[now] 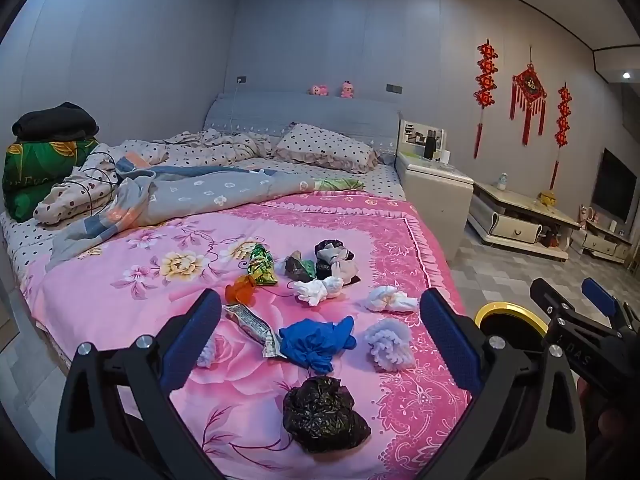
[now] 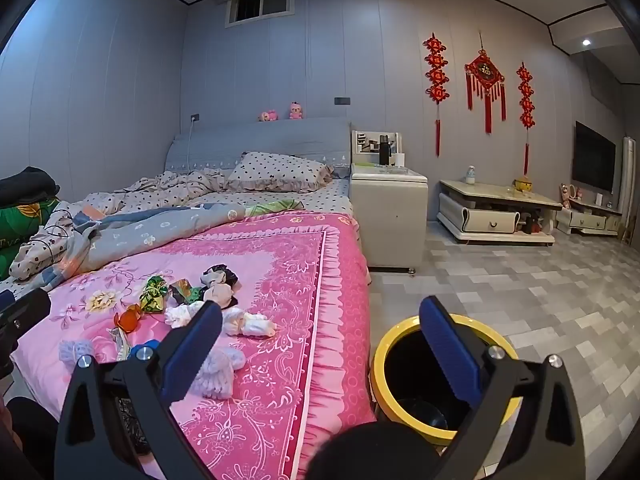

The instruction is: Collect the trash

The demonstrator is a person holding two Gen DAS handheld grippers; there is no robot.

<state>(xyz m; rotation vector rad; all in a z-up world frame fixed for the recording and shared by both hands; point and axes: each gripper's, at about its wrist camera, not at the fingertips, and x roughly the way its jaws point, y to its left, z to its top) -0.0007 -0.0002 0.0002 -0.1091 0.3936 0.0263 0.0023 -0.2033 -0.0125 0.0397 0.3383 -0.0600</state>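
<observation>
Several bits of trash lie on the pink floral bedspread (image 1: 120, 300): a crumpled black plastic bag (image 1: 324, 414), a blue glove (image 1: 316, 340), a silver wrapper (image 1: 252, 326), an orange wrapper (image 1: 240, 290), a green-gold wrapper (image 1: 262, 264) and white tissue wads (image 1: 316, 290). My left gripper (image 1: 320, 298) hangs open above them, touching nothing. My right gripper (image 2: 320, 312) is open and empty over the bed's frilled edge. Beside it on the floor stands a yellow-rimmed black bin (image 2: 378, 364). In the left wrist view the right gripper (image 1: 566, 286) shows at the right, past the bin (image 1: 508, 320).
Rumpled quilts (image 1: 192, 192) and a dotted pillow (image 1: 326, 148) fill the bed's far half. A white nightstand (image 2: 388, 216) stands against the bed's right side, with a low cabinet (image 2: 496, 212) and a TV (image 2: 594, 162) further right. Grey tiled floor (image 2: 520, 300) surrounds the bin.
</observation>
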